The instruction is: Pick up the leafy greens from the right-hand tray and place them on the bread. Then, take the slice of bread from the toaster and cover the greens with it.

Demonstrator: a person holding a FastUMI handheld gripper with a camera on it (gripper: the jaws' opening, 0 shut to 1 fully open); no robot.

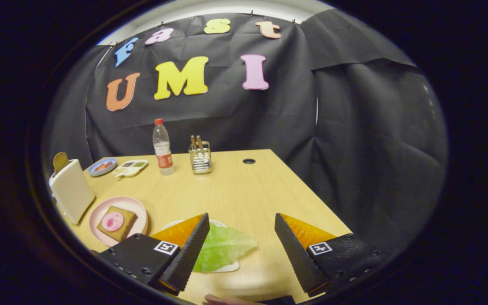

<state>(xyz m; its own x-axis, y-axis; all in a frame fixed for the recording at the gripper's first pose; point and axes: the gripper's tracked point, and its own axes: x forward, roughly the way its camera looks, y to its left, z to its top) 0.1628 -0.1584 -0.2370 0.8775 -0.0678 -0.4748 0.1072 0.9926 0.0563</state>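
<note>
Gripper view. The wooden tabletop [235, 190] carries a clear water bottle [163, 148] with a red cap and a wire holder [200, 157] with utensils, both standing upright at the far edge against the booth wall. Left of the bottle lie a small blue dish [102, 167] and a pale divided tray [131, 168] of condiments. A round cable hole [249, 161] sits in the tabletop to the right of the holder. None of these stands between the jaws and the task's things.

The white toaster [72, 195] stands at the far left, tilted in this lens, with a brown bread slice [60, 161] poking up from its slot. Just beside the toaster, a pink plate [119, 219] holds a square piece of bread [117, 223] lying flat, topped with a round pink slice.

The leafy greens [220, 248] lie flat on a white tray [227, 267], partly behind the left finger. Their long axis runs roughly from the left finger toward the open gap, the pointed end reaching to the right.

The gripper [242, 231] hangs low over the near tabletop edge, pitched forward and down. The jaws are released, spread wide, holding nothing. Part of a hand [223, 300] shows beneath them.
</note>
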